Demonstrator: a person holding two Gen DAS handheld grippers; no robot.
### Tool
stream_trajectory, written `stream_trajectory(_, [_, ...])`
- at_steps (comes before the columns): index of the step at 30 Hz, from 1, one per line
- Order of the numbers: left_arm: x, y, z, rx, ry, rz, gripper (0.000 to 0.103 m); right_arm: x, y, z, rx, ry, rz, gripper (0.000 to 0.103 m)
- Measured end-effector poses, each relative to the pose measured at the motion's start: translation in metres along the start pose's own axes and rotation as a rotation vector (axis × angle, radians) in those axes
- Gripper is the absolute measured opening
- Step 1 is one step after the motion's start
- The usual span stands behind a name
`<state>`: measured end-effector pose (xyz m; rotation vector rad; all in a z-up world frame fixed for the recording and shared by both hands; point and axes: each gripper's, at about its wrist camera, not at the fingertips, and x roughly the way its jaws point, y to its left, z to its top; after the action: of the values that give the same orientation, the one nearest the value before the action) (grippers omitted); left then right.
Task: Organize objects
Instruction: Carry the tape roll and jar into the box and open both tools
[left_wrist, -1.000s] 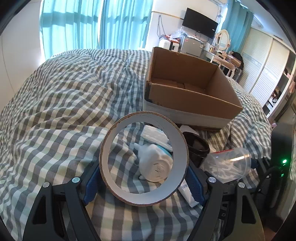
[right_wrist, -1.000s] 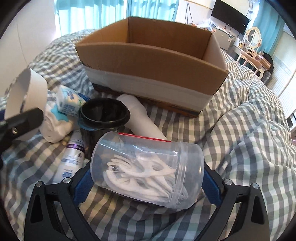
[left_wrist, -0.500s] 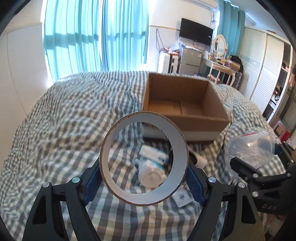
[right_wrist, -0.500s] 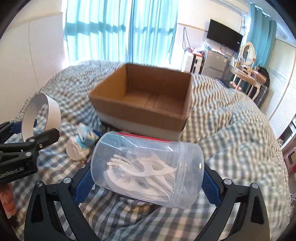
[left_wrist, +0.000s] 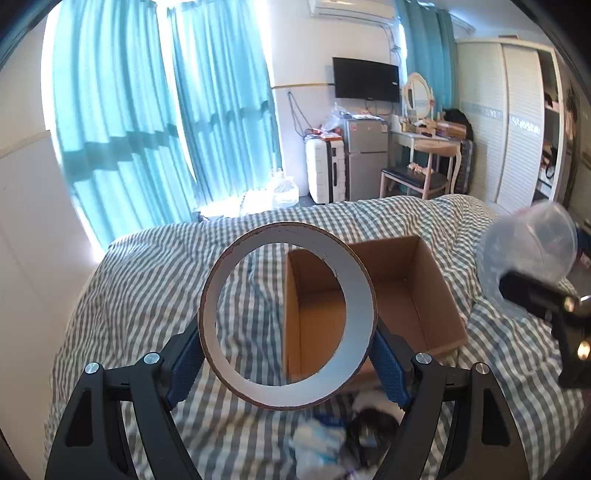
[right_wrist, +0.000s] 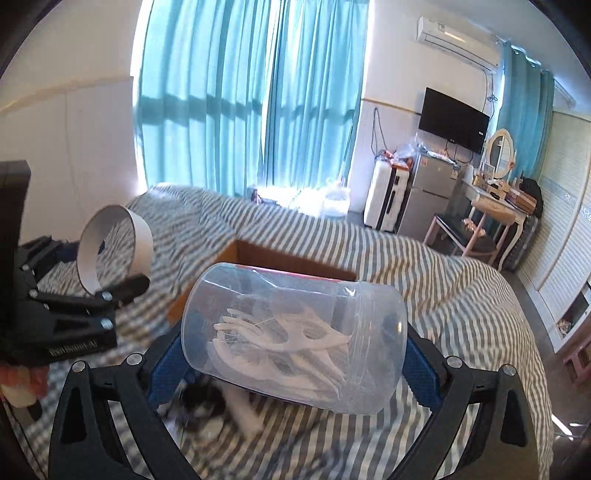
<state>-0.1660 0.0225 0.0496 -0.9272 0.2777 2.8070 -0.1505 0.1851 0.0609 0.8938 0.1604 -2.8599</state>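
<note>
Both grippers are held up above the bed, level and facing the far window wall. The left gripper (left_wrist: 288, 354) has its two blue-padded fingers (left_wrist: 184, 363) pressed against the outer sides of one roll of tape (left_wrist: 360, 302), which stands on edge squarely between the jaws with its open core facing the camera; the jaws are spread only as wide as the roll and clamp it. The right gripper (right_wrist: 295, 363) likewise pinches one clear plastic jar (right_wrist: 369, 354) lying on its side across the jaws, its ends against the blue pads, with a heap of white floss picks (right_wrist: 280, 343) inside and a red strip along its upper edge. From the right wrist view the left gripper (right_wrist: 110, 273) appears at the left with the roll (right_wrist: 142, 240) raised; from the left wrist view the jar (left_wrist: 532, 251) appears at the right, blurred, with a black finger (left_wrist: 532, 299) in front of it. Below and near, on the grey-and-white checked bedspread (left_wrist: 147, 280), a few loose things lie blurred: something white-and-blue (left_wrist: 317, 439) and something black (left_wrist: 369, 432); their count cannot be told. Beyond them sits one open cardboard box (left_wrist: 424, 291), below and ahead of both held items. Far off are teal curtains (left_wrist: 147, 122), a white suitcase (left_wrist: 325, 170), a small fridge (left_wrist: 365, 158), a wall-mounted television (left_wrist: 365, 79), a dressing table (left_wrist: 428, 144) and a white wardrobe (left_wrist: 513, 122).
</note>
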Motion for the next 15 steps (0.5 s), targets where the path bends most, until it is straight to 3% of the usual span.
stream_trajectory(4, [0.043, -0.008, 0.019, 0.006, 0.026, -0.021, 0.082, 0.039, -0.022, 0.034, 0.092, -0.003, 0.031, 0.098])
stream_trajectory(8, [0.083, -0.020, 0.017, 0.029, 0.067, -0.052, 0.082, 0.088, -0.037, 0.056, 0.126, 0.031, 0.039, 0.098])
stream_trajectory(15, [0.141, -0.033, -0.002, 0.051, 0.149, -0.057, 0.082, 0.173, -0.047, 0.053, 0.118, 0.123, -0.001, 0.098])
